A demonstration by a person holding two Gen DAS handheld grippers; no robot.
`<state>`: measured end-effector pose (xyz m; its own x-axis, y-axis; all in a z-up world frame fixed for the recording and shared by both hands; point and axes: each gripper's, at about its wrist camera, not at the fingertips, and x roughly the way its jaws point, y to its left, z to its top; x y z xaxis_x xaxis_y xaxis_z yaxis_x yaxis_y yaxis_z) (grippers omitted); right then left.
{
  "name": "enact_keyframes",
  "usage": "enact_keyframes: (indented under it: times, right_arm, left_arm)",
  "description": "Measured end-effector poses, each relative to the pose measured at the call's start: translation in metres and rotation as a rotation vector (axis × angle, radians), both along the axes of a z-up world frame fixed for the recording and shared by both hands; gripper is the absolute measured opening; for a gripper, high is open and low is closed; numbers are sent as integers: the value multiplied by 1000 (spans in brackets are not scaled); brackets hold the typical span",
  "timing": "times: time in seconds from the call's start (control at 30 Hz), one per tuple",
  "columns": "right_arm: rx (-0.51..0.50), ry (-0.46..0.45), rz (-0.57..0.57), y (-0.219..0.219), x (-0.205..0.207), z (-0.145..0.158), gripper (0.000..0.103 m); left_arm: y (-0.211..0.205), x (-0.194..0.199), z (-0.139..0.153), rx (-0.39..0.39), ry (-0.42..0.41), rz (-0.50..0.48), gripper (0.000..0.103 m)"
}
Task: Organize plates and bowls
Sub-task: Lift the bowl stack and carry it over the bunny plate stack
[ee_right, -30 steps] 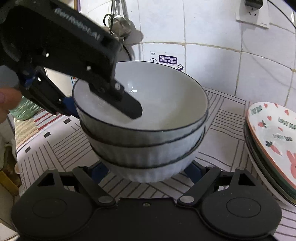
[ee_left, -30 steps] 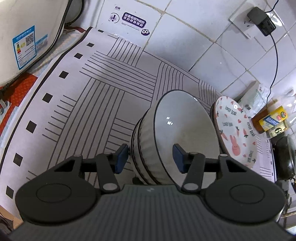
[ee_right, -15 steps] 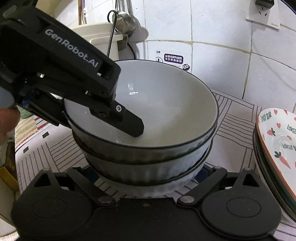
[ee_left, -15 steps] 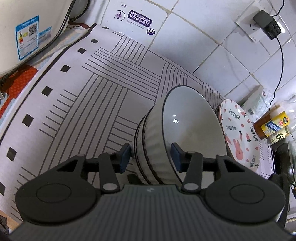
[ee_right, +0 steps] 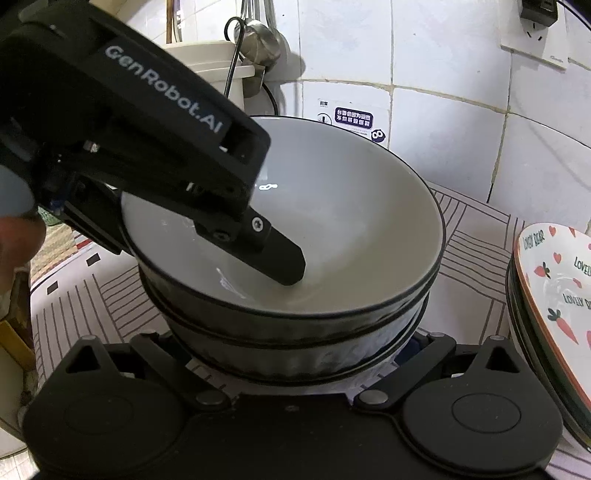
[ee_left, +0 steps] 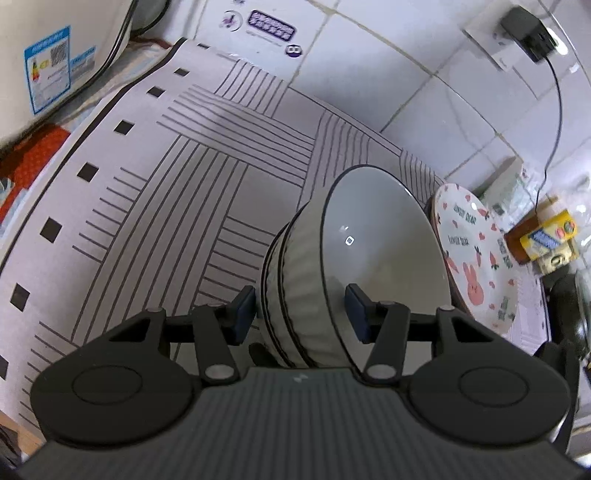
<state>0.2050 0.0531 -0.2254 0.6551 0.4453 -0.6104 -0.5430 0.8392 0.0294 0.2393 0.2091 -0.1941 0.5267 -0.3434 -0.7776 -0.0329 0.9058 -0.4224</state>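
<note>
A stack of three white ribbed bowls (ee_left: 369,240) (ee_right: 351,221) with dark rims stands over the striped mat (ee_left: 166,184). My left gripper (ee_left: 300,312) is shut on the stack's near wall, with one finger (ee_right: 273,254) inside the top bowl and the other outside. My right gripper (ee_right: 293,347) is open wide, its fingers on either side of the stack's base without pressing; its left pad is hidden. Whether the stack rests on the mat cannot be told. A bunny plate (ee_left: 469,251) (ee_right: 554,280) lies on darker plates just right of the bowls.
A white appliance (ee_left: 55,55) stands at the far left. A utensil holder with a ladle (ee_right: 255,48) is by the tiled wall. A socket with a charger (ee_left: 524,26), boxes and bottles (ee_left: 546,236) and a dark pan (ee_left: 569,306) crowd the right. A hand (ee_right: 14,243) holds the left gripper.
My right gripper's fingers have spread wider and come closer under the bowl stack, which now fills more of its view. The left gripper's hold looks the same.
</note>
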Motion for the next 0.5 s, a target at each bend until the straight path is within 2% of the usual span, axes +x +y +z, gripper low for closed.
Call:
enact_keyframes:
  times: [0.3,0.5]
  right_arm:
    - [41,-78,-54,-14,-17,7,101]
    - [48,-137,-117,-30,-30,18,101]
  left_arm:
    - [-32,-12,26,86,-63,-118,51]
    - [-52,-13,45,68,-89,-169,51]
